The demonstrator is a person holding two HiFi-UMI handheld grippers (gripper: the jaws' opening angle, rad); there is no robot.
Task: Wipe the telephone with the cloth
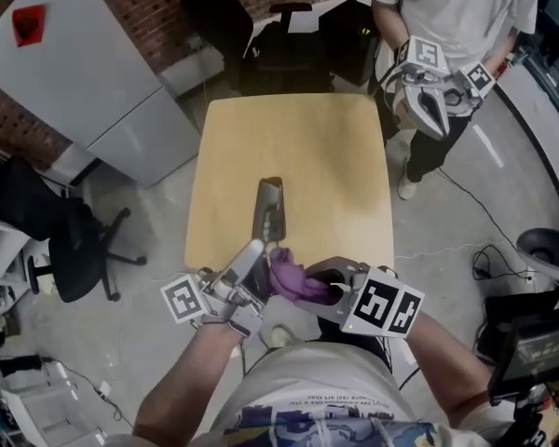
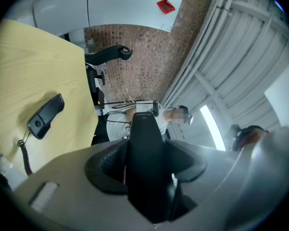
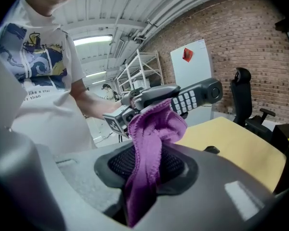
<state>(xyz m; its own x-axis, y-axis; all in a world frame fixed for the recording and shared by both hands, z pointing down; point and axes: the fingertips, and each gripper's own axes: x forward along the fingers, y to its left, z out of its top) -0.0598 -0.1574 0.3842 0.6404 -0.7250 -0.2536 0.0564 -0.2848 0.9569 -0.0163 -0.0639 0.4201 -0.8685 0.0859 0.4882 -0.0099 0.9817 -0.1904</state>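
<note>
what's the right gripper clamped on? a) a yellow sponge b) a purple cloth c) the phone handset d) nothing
b: the right gripper is shut on the purple cloth, whose free end rests against the keypad side of the handset.

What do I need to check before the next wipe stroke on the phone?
1. Left gripper shut on the black telephone handset: ok.
2. Right gripper shut on the purple cloth: ok.
3. Cloth touching the handset: ok, it lies against the keypad.
4. Handset lifted off the pale wooden table: ok.
5. Coiled cord beside the black phone piece on the table, free of the handset: cannot tell.
</note>
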